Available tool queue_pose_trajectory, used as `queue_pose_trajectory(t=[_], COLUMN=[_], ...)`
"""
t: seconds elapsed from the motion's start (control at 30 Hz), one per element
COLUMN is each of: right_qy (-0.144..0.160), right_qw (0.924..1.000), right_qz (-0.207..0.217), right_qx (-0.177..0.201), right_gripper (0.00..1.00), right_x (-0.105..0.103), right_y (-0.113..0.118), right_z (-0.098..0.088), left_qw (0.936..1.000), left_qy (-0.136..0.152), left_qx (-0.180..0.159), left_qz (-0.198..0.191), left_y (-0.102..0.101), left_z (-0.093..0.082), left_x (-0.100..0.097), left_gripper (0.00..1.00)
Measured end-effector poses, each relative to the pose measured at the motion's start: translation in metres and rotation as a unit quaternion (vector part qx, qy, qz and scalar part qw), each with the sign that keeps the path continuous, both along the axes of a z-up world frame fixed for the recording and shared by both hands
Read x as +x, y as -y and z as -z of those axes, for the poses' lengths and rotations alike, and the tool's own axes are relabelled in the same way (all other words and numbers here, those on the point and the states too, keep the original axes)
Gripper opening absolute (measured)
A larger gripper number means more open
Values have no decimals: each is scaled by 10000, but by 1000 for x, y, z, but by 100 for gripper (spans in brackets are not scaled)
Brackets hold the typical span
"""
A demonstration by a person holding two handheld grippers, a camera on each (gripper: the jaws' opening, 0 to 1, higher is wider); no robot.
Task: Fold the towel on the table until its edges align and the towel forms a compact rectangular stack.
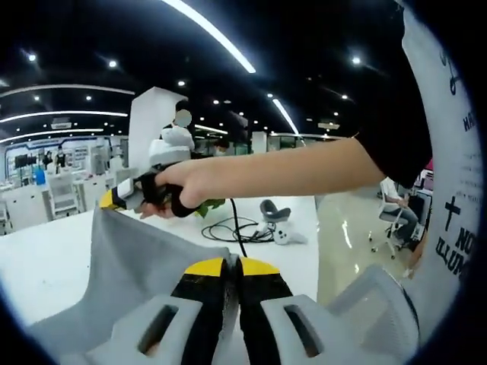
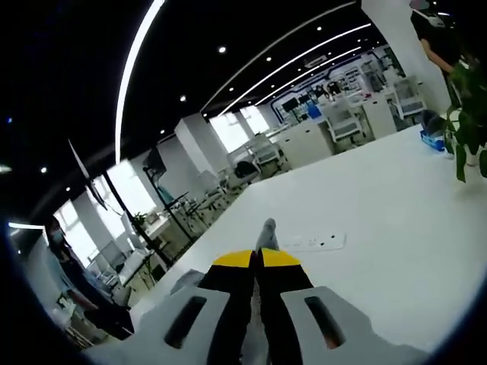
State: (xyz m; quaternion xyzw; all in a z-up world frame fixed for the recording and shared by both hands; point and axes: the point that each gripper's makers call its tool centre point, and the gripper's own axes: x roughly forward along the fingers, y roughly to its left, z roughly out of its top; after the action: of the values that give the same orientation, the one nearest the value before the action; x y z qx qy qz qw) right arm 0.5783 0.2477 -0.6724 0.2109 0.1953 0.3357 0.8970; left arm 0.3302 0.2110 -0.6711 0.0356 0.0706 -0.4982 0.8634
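Nearest the lens in the left gripper view, the left tool [image 1: 232,268] rises from 6 o'clock with its yellow-tipped jaws pressed together on a fold of the grey towel [image 1: 137,266], which is lifted off the white table [image 1: 46,262] and stretches away toward 10 o'clock as a taut, sloping sheet. At that far upper corner the right tool [image 1: 114,198] pinches the towel's edge, gripped by the person's hand [image 1: 186,186], whose bare forearm runs in from 3 o'clock. Beyond the towel, a black cable [image 1: 232,228] lies looped on the table near the centre, just beside a grey and white handheld controller [image 1: 275,220], with a few green leaves of a plant [image 1: 209,205] showing under the hand. In the right gripper view, the right tool [image 2: 257,262] comes up from 6 o'clock, its jaws clenched on a narrow ridge of the grey towel [image 2: 266,232] that pokes up just past the yellow tips. A white power strip [image 2: 316,243] lies on the table [image 2: 380,220] near the tips toward 3 o'clock, and a leafy plant [image 2: 464,114] stands at the table's far edge at 3 o'clock.
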Motion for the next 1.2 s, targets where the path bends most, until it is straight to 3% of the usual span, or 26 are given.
queue_pose_trajectory(t=[0.6, 1.2], right_qy=[243, 417], right_qw=[9993, 9983], right_qz=[-218, -330], right_qx=[178, 249], right_gripper=[0, 0], right_x=[0, 0], right_y=[-69, -127], right_z=[-43, -76], left_qw=[9977, 9937], left_qy=[320, 561], left_qx=[-356, -531], left_qz=[-481, -816], left_y=[-74, -135], left_z=[-42, -67], left_x=[-5, -15], left_gripper=[5, 5])
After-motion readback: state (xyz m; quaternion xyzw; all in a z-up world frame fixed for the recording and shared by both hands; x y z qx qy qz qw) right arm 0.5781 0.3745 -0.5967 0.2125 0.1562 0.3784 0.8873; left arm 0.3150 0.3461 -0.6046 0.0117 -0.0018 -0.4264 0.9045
